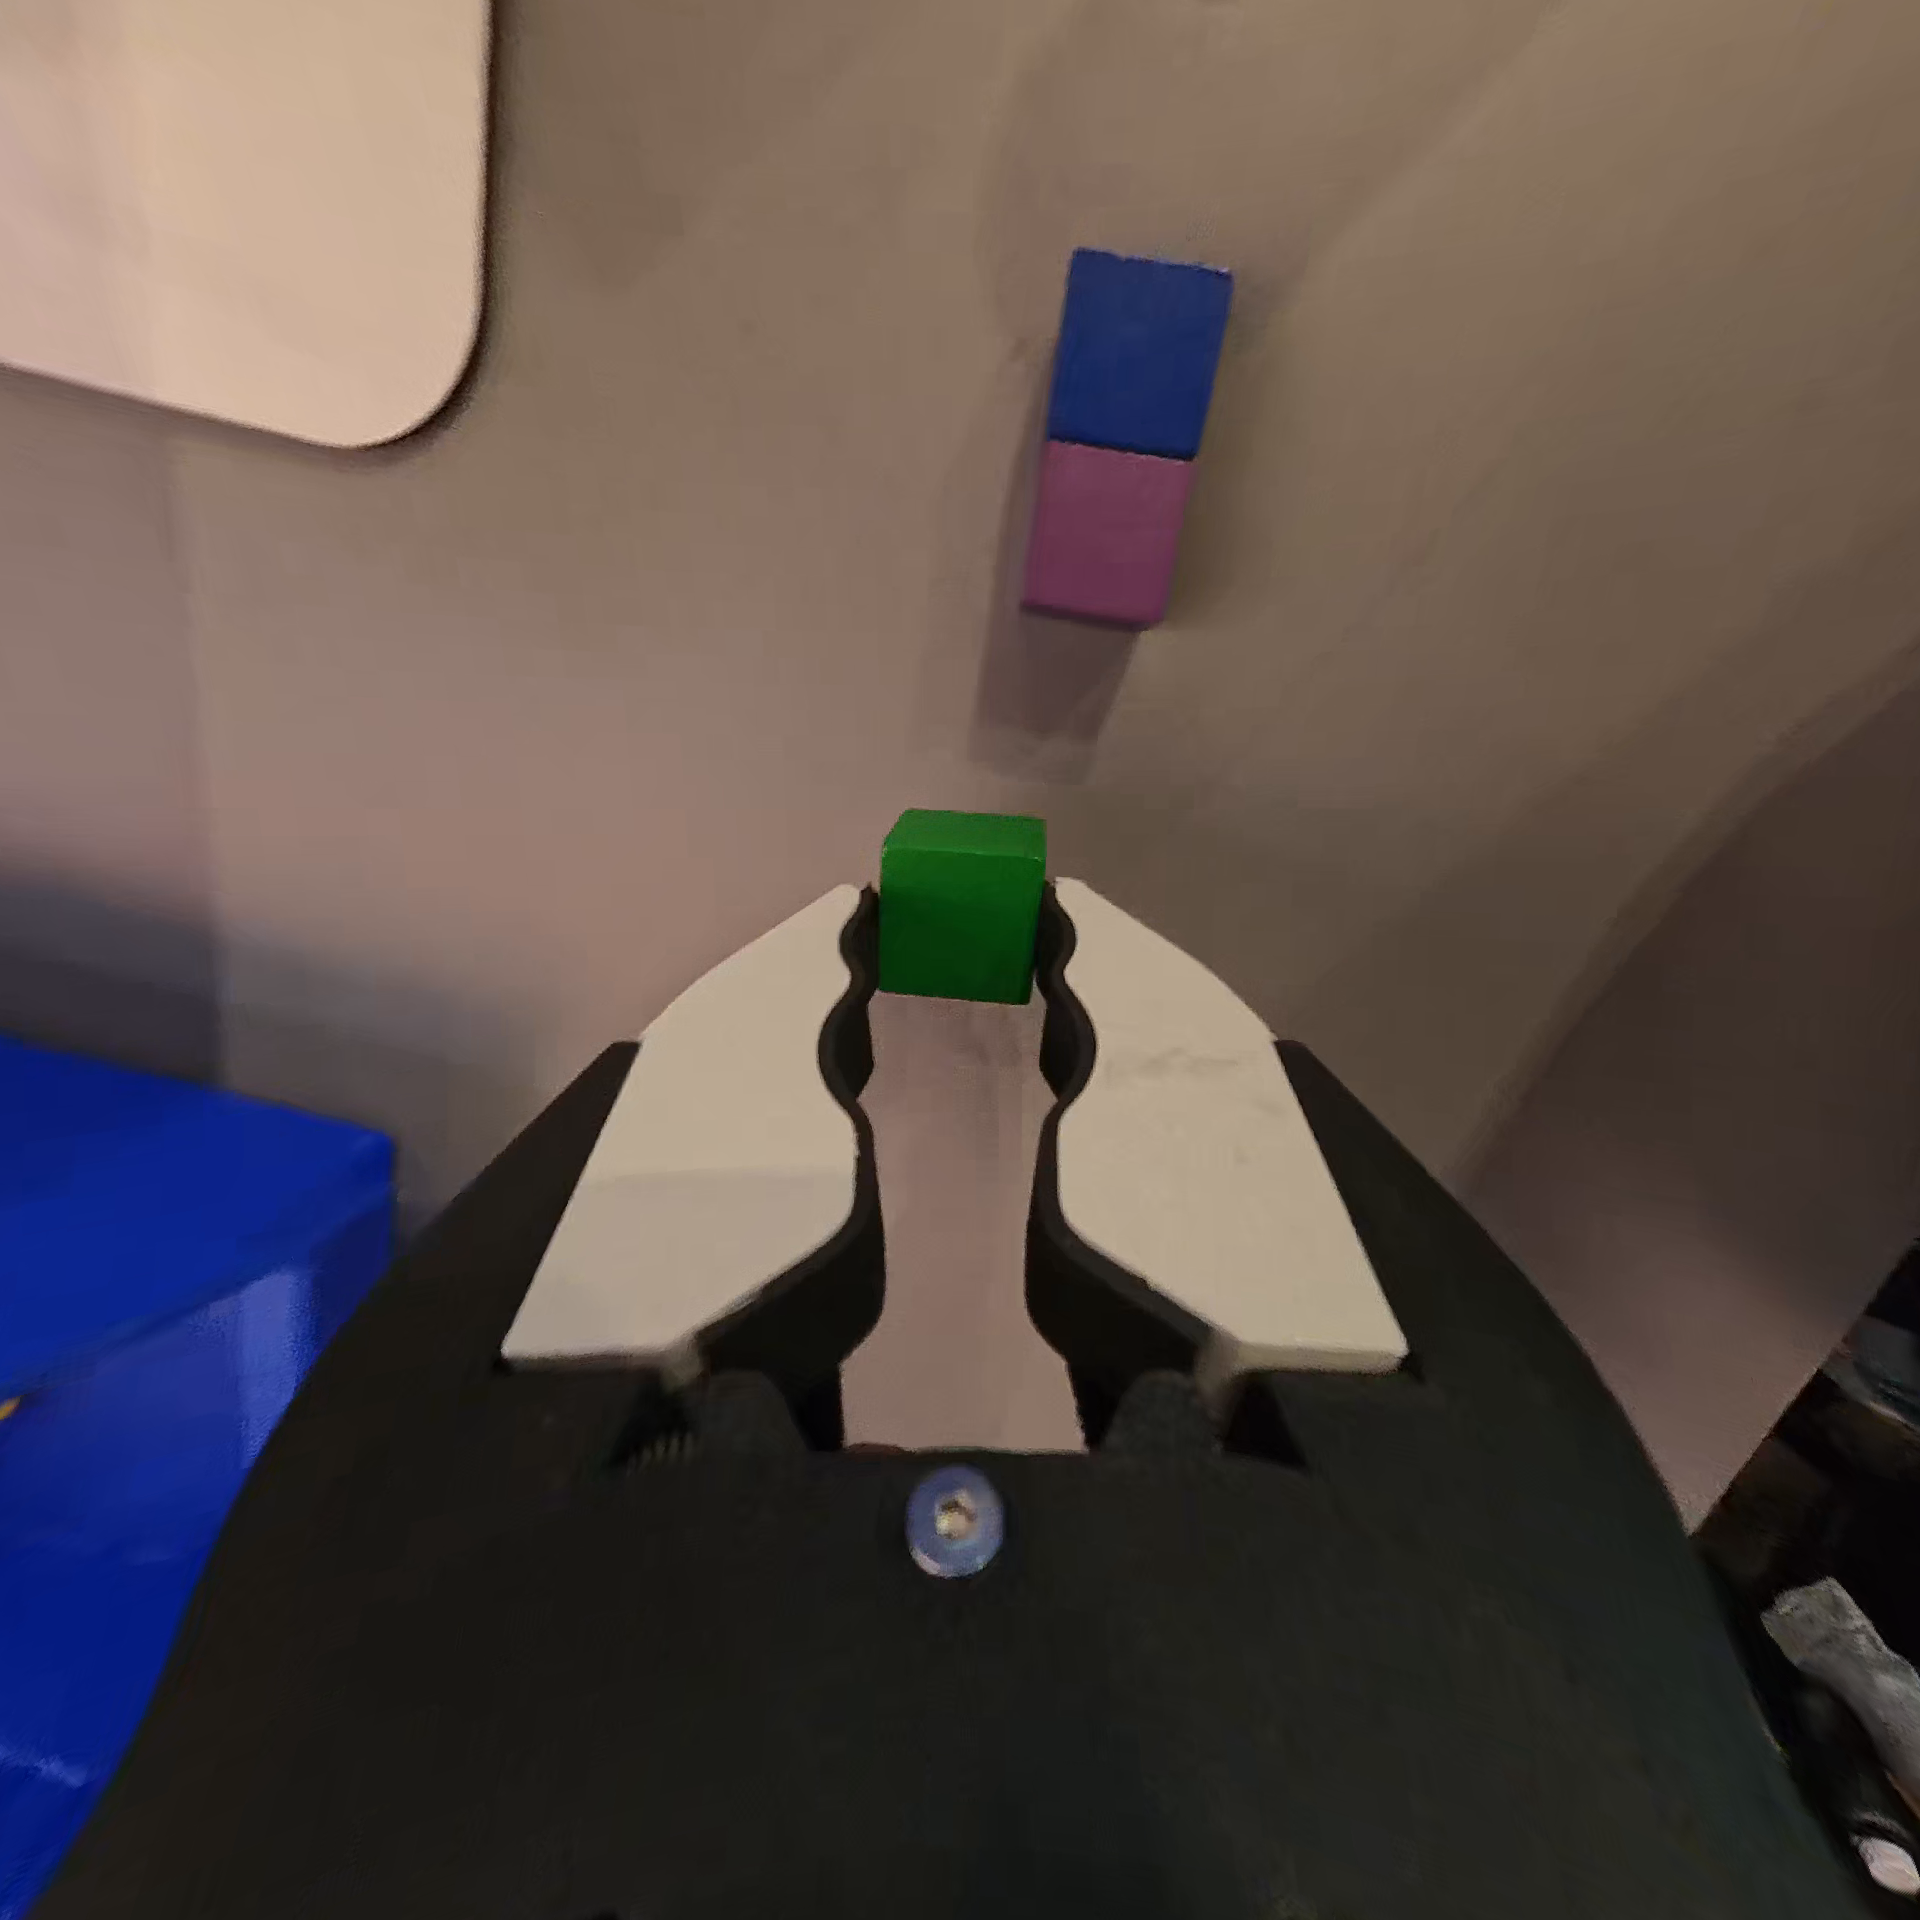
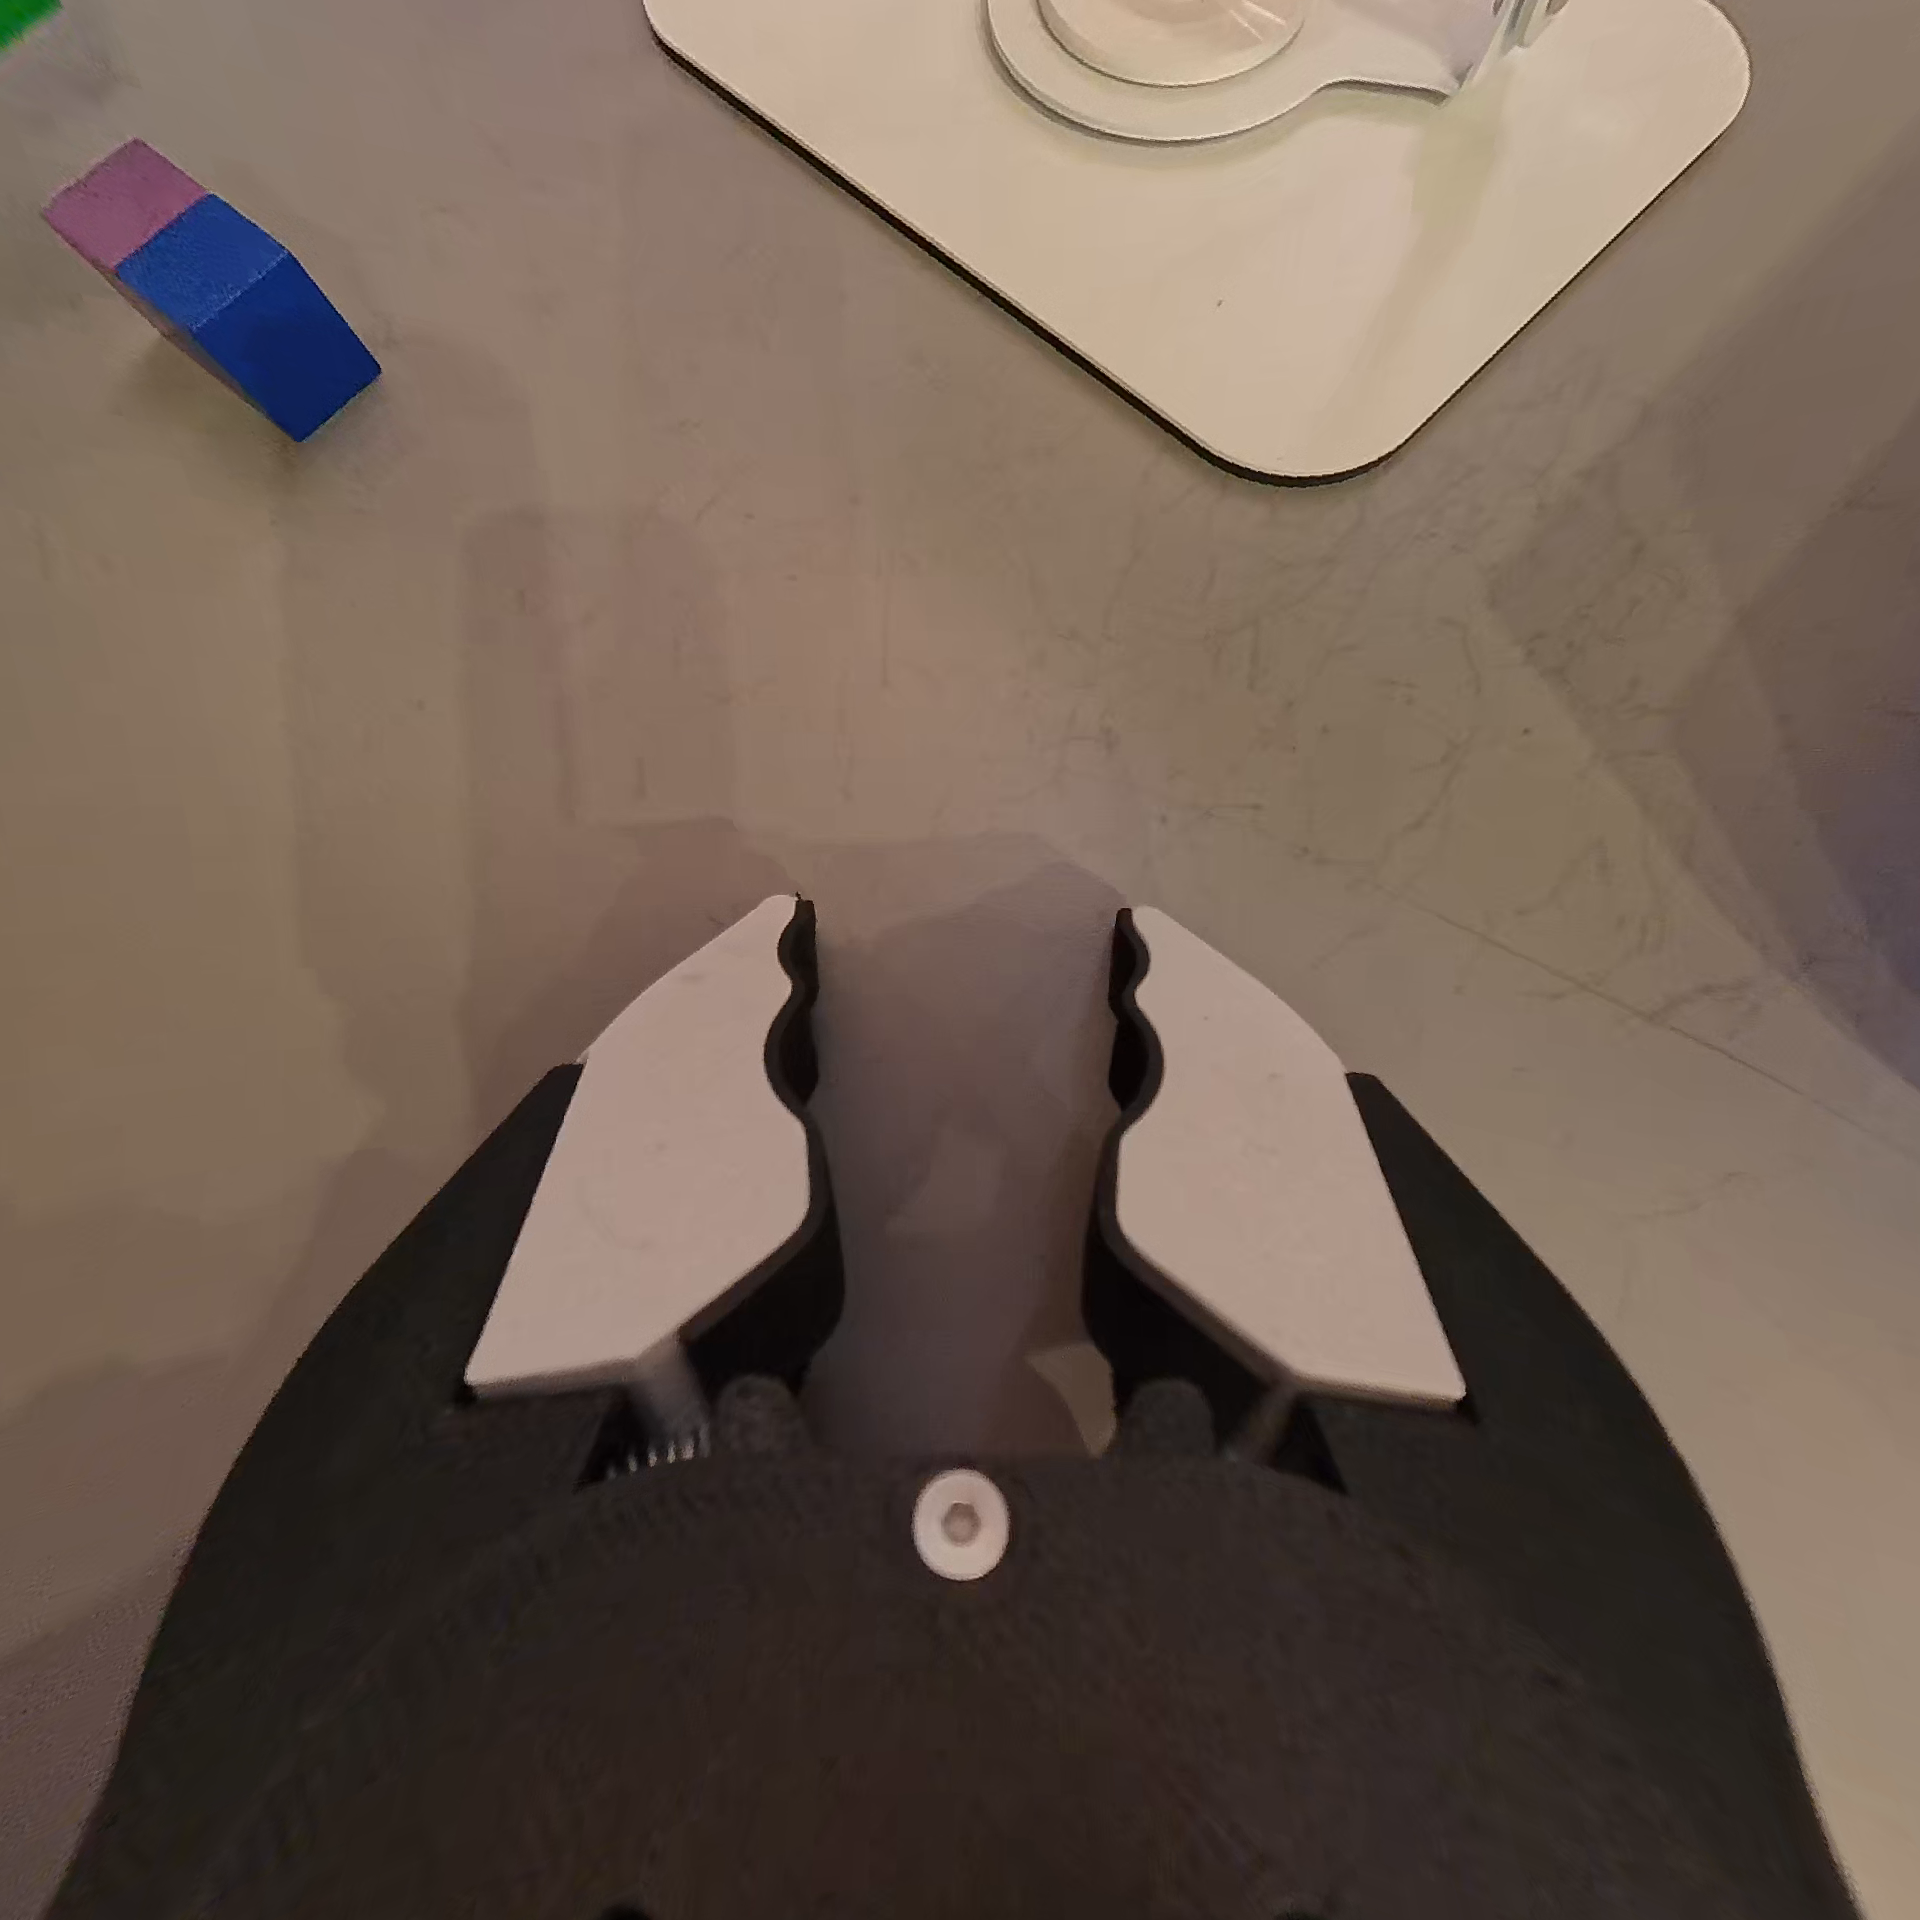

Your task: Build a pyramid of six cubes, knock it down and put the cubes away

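My left gripper point(image 1: 958, 902) is shut on a green cube point(image 1: 958, 914); both black pads press its sides and hold it above the grey table. Ahead of it, a blue cube point(image 1: 1138, 348) and a purple cube point(image 1: 1107, 530) sit side by side, touching, on the table. In the right wrist view the same blue cube point(image 2: 244, 312) and purple cube point(image 2: 120, 203) lie at the far left. A sliver of green point(image 2: 21, 21) shows at the top left corner. My right gripper point(image 2: 964, 920) is open and empty over bare table.
A white mat point(image 2: 1299, 270) with rounded corners lies at the top right, with a clear glass object point(image 2: 1195, 52) on it; it also shows in the left wrist view point(image 1: 229, 208). A blue box point(image 1: 156, 1247) stands at the left. The table edge point(image 1: 1766, 1403) runs at lower right. The gap from one gripper's tips to the other's is roughly 30 cm. My right gripper's tips are some 20 cm from the clear glass object point(image 2: 1195, 52).
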Action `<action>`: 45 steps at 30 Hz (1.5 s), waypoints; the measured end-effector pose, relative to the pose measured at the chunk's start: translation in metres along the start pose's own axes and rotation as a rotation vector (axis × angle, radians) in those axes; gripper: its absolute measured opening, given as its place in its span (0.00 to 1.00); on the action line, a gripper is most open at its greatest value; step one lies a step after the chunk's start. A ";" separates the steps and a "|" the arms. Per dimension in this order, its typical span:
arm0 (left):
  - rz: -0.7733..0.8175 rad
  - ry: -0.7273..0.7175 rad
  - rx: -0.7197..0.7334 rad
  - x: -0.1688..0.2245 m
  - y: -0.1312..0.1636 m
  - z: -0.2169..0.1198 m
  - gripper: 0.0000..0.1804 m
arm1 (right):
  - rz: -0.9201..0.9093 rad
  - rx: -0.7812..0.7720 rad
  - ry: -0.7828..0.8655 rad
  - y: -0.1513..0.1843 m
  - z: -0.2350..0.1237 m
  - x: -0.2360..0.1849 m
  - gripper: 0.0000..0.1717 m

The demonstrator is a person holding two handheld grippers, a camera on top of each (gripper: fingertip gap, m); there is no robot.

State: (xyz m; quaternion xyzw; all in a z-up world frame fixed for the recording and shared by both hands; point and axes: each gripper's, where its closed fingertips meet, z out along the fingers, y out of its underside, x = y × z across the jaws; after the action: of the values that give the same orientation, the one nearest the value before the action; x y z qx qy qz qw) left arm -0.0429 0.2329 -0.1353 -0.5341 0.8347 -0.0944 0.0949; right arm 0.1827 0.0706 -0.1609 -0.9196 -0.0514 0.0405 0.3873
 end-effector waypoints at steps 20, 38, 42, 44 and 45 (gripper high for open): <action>0.009 0.055 0.008 0.015 -0.006 0.022 0.24 | 0.001 0.002 -0.001 -0.001 0.000 0.002 0.31; 0.010 0.073 0.042 0.019 -0.012 0.032 0.15 | 0.002 0.002 0.002 -0.001 0.000 0.003 0.30; 0.008 0.074 0.043 0.019 -0.013 0.032 0.15 | 0.002 0.002 0.002 -0.001 0.000 0.003 0.30; 0.010 0.075 0.044 0.019 -0.014 0.033 0.15 | 0.002 0.002 0.002 -0.001 0.000 0.003 0.30; 0.011 0.075 0.045 0.019 -0.015 0.033 0.15 | 0.002 0.002 0.002 -0.001 0.000 0.003 0.30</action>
State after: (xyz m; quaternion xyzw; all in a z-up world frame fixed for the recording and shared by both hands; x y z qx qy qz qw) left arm -0.0292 0.2071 -0.1641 -0.5233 0.8384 -0.1323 0.0760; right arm 0.1851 0.0718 -0.1606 -0.9193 -0.0500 0.0399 0.3883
